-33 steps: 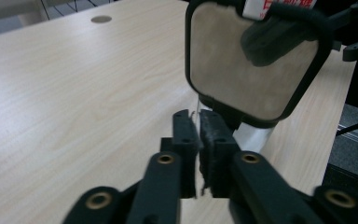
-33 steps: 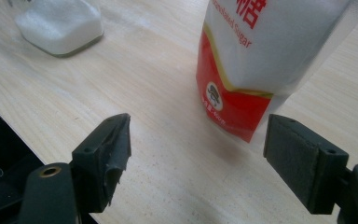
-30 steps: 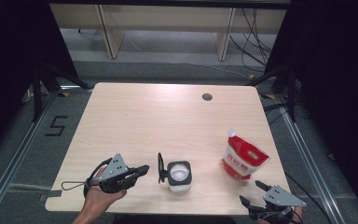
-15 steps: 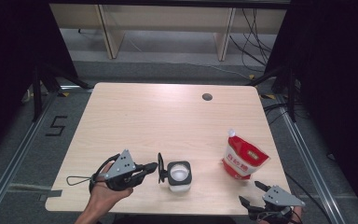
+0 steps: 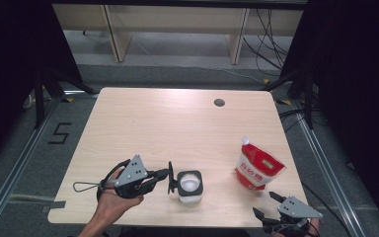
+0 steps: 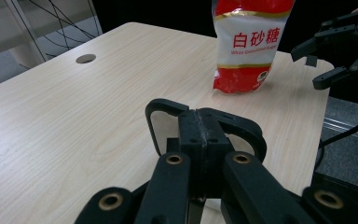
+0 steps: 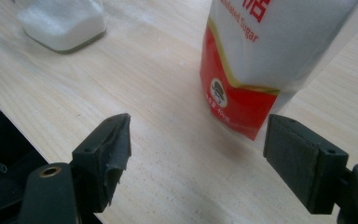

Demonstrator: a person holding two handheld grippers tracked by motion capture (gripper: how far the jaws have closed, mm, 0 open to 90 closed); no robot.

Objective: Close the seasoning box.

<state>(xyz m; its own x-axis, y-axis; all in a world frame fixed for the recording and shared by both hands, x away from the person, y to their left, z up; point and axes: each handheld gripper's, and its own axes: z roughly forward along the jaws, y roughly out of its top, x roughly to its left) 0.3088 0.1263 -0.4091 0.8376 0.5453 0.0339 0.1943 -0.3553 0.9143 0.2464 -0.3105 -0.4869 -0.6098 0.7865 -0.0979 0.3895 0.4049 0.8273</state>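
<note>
Two grippers: your left gripper [image 5: 170, 177] has its fingers closed on the jar's black lid [image 6: 204, 133]. Your right gripper's [image 5: 265, 207] fingers gape wide near the sugar bag [image 5: 257, 167].

Light wood table [image 5: 143, 123]; grey floor [image 5: 187, 74]; black curtains [image 5: 10, 59]; shelf legs [image 5: 112, 29]; cables [image 5: 266, 29].

L claw [image 5: 170, 177] clamped (jaws together); R claw [image 5: 266, 206] spread.

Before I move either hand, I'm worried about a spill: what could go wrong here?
The left gripper is shut on the lid of the open jar, so a tug might tip out its white contents. The sugar bag stands upright just ahead of the open right gripper; a nudge could topple it.
</note>
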